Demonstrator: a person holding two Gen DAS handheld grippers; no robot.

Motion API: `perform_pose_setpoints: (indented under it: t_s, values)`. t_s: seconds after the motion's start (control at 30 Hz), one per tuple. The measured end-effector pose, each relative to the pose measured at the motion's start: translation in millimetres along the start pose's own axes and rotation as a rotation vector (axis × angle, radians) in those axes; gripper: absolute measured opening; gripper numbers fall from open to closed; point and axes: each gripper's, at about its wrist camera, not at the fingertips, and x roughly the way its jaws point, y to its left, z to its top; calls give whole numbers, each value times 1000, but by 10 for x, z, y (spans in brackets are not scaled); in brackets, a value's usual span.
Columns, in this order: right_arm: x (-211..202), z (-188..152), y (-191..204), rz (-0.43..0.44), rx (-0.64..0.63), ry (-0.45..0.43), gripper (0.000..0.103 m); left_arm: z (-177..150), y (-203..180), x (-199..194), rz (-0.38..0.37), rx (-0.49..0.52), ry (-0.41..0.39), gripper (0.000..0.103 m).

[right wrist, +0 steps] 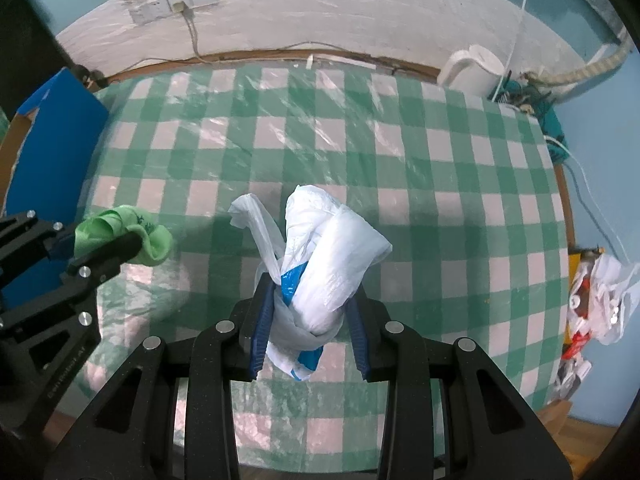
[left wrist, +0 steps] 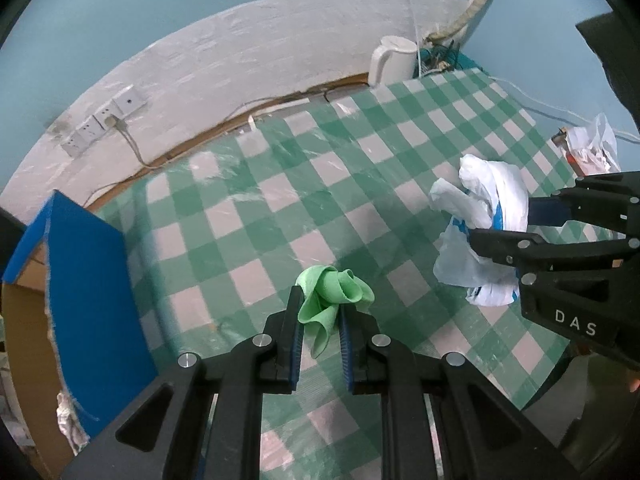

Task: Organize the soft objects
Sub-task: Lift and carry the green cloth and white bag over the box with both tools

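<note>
My left gripper [left wrist: 320,304] is shut on a crumpled green cloth [left wrist: 334,294] and holds it above the green-checked table [left wrist: 248,216]. My right gripper [right wrist: 310,292] is shut on a knotted white plastic bag with blue print [right wrist: 320,264], also above the table. In the left wrist view the right gripper [left wrist: 516,224] and the white bag [left wrist: 480,216] show at the right. In the right wrist view the left gripper [right wrist: 100,250] with the green cloth [right wrist: 128,232] shows at the left.
A blue-lined cardboard box [left wrist: 76,280] stands at the table's left edge. A white kettle [left wrist: 394,58] stands at the far right corner by cables. A bag of packets [right wrist: 596,300] lies off the table's right edge. A wall with sockets [right wrist: 176,2] runs behind.
</note>
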Motion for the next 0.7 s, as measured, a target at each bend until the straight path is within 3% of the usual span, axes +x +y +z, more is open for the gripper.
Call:
perform_pose_setpoints:
  t_s: [0.7]
  values:
    - [-538, 137, 467, 19, -127, -113, 33, -203, 438, -651, 97, -53, -81, 16]
